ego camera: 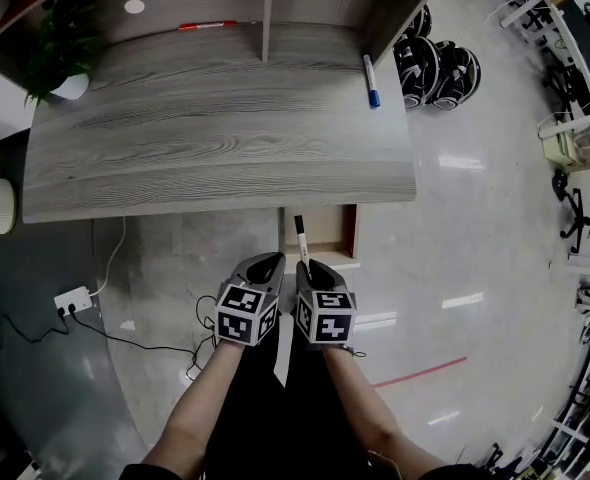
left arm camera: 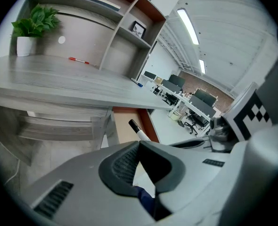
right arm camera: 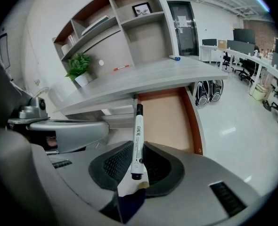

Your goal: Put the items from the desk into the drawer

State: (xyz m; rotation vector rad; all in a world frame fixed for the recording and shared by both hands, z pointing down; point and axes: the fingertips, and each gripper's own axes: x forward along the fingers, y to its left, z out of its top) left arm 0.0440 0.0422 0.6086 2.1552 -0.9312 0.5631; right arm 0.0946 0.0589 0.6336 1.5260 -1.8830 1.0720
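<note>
**While one marker hangs over the drawer, two more wait on the desk**

Although the drawer (right arm camera: 169, 119) stands pulled out beneath the desk (ego camera: 215, 158), none of the items shows inside it yet; its visible floor is a bare, smooth orange-brown board with a darker red-brown rim. The right gripper (right arm camera: 139, 147) is clamped on a marker (right arm camera: 137, 138), a slim white plastic barrel with a black cap and dark print along its side. The marker points forward, its cap over the drawer's near end, so I judge this first drop to be close but not yet made.

The left gripper (left arm camera: 139, 146) hangs just beside the right one, its ribbed dark pads brought together with nothing between them.

Two things look left to fetch. A thin red pen (ego camera: 207, 26) lies at the back of the desk against the shelf unit (ego camera: 267, 13), and a blue-capped marker (ego camera: 371, 80) lies near the desk's right edge. Both are well apart from the drawer. By that count the task is in its early part.

The desk top is a flat grey laminate with a strong wood grain and a gently curved front edge. A leafy green plant (ego camera: 60, 43) in a white pot sits at its far left corner; whether it counts as an item for the drawer I cannot tell, and it looks too bulky for it.
</note>
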